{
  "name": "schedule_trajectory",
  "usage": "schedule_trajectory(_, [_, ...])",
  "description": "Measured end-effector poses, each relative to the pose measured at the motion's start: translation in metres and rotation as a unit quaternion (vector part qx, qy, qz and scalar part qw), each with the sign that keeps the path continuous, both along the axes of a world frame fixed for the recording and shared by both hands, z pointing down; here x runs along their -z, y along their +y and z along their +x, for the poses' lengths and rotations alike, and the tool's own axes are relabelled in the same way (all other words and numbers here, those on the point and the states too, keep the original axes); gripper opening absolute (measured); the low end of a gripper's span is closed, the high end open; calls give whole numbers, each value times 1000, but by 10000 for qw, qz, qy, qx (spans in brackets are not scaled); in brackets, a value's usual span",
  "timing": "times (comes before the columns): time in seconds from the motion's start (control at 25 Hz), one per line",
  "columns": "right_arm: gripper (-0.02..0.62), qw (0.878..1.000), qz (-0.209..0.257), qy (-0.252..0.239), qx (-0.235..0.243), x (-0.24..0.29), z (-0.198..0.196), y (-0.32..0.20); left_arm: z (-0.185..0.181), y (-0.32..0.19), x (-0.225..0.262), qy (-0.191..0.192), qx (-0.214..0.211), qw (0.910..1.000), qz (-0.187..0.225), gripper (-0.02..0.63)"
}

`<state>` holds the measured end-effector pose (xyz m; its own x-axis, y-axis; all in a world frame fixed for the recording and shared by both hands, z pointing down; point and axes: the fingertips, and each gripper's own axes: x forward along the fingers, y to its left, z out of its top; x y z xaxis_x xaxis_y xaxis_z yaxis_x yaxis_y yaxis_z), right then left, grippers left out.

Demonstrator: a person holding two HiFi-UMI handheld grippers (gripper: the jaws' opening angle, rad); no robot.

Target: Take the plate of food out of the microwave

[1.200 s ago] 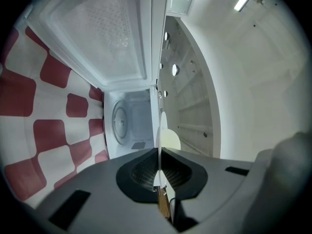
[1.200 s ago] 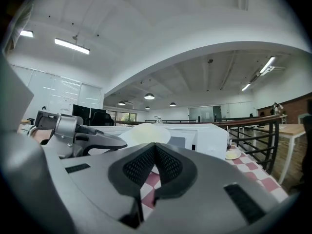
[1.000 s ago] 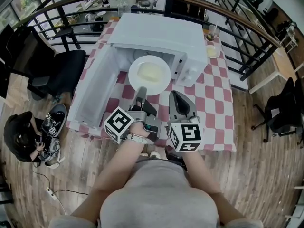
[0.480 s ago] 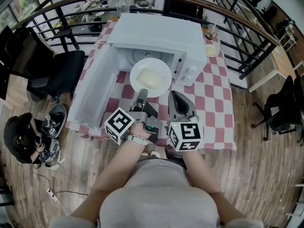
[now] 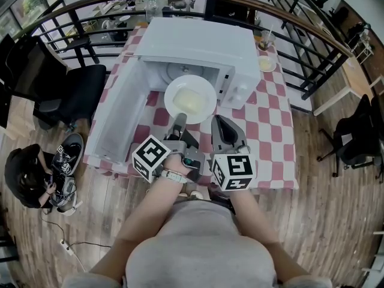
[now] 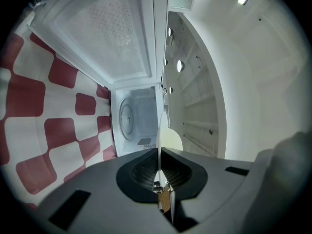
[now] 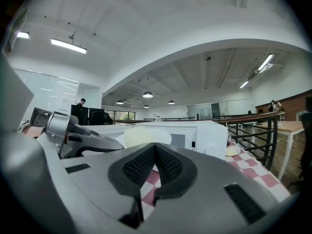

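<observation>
The white microwave (image 5: 198, 44) stands on the checked table with its door (image 5: 120, 116) swung open to the left. A white plate (image 5: 190, 99) of pale yellow food hangs just in front of the cavity mouth. My left gripper (image 5: 179, 117) is shut on its near rim. The left gripper view has the plate (image 6: 160, 126) edge-on between the pads, and the glass turntable (image 6: 126, 118) is bare inside the cavity. To the right of the plate, my right gripper (image 5: 223, 122) is shut and holds nothing. The right gripper view shows its pads (image 7: 146, 162) meeting, with the plate (image 7: 144, 136) beyond.
A small saucer (image 5: 268, 65) and a cup (image 5: 266, 41) sit on the table right of the microwave. A dark railing (image 5: 300, 29) curves behind the table. A black chair (image 5: 78, 95) stands left of the open door, and a person (image 5: 27, 173) sits on the floor.
The plate has come a little way out of the cavity toward me in my left gripper, uncovering the turntable. The right gripper has stayed put.
</observation>
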<state>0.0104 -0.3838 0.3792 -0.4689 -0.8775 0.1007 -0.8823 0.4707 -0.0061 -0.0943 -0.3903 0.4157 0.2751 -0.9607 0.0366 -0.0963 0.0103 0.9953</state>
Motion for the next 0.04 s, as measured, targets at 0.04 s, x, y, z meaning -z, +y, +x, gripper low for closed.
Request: schedule_trajectory(0.04, [25, 10000, 0, -1, 1, 0, -1, -1, 0, -1, 0, -8, -3, 10000, -4, 12])
